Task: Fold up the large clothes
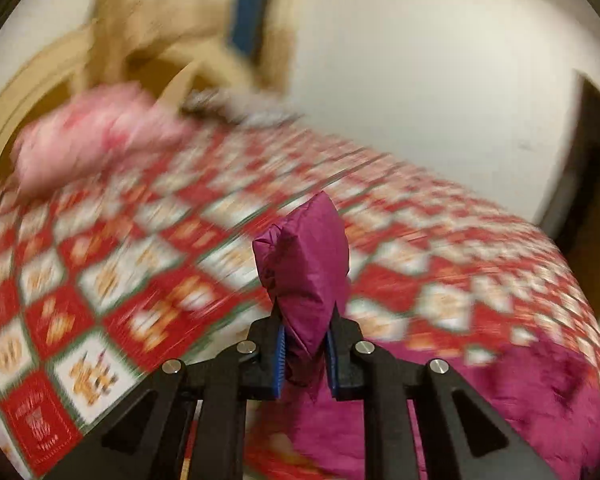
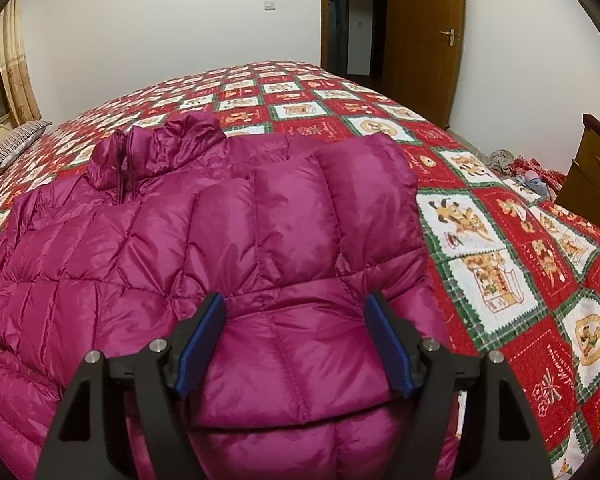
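We've got the left gripper [image 1: 305, 354] clenched on a bunched end of the magenta down jacket [image 2: 228, 248], lifted above the patchwork quilt [image 2: 512, 264], while the right gripper [image 2: 296, 344] hovers released straddling the folded sleeve just ahead, collar end lying farthest from us.
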### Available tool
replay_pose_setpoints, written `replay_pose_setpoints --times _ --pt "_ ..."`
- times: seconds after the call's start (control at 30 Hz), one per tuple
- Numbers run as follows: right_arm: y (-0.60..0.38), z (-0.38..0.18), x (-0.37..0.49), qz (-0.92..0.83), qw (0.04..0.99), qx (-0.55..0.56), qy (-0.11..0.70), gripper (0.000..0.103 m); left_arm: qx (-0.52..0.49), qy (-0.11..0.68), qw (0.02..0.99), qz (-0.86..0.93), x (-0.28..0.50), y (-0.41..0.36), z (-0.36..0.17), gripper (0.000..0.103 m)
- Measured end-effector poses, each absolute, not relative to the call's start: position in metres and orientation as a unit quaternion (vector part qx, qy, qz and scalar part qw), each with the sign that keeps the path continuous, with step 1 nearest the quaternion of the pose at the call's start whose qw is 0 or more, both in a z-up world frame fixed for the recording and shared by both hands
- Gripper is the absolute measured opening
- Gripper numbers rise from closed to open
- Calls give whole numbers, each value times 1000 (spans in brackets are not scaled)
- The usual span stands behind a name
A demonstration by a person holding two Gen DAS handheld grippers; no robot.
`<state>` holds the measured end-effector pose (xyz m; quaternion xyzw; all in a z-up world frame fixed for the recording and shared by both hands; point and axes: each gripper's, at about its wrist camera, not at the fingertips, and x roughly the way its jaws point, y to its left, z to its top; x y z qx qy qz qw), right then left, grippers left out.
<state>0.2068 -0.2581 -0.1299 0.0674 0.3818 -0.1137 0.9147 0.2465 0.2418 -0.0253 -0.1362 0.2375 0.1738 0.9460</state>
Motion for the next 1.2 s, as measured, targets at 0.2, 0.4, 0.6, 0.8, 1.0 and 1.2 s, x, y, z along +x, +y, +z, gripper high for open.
replay_pose_setpoints --times 0.2,0.4,0.6,0.8,1.0,1.2 --pt "-261 -130 206 -112 916 76 377 75 -59 178 982 -8 227 100 34 16" --pt "-263 -129 204 -108 917 87 373 75 -16 200 968 -151 220 -32 18 16" --pt "-269 -129 202 -99 919 109 366 75 13 262 950 -168 230 -96 -41 18" --pt "-273 -129 199 -92 920 126 359 75 -12 357 913 -198 224 -101 -78 56" --pt "-274 -129 199 -91 920 129 359 75 26 351 919 -176 193 -92 -72 74" --pt "-277 -128 198 -86 919 137 359 75 55 347 920 -173 169 -57 -63 75"
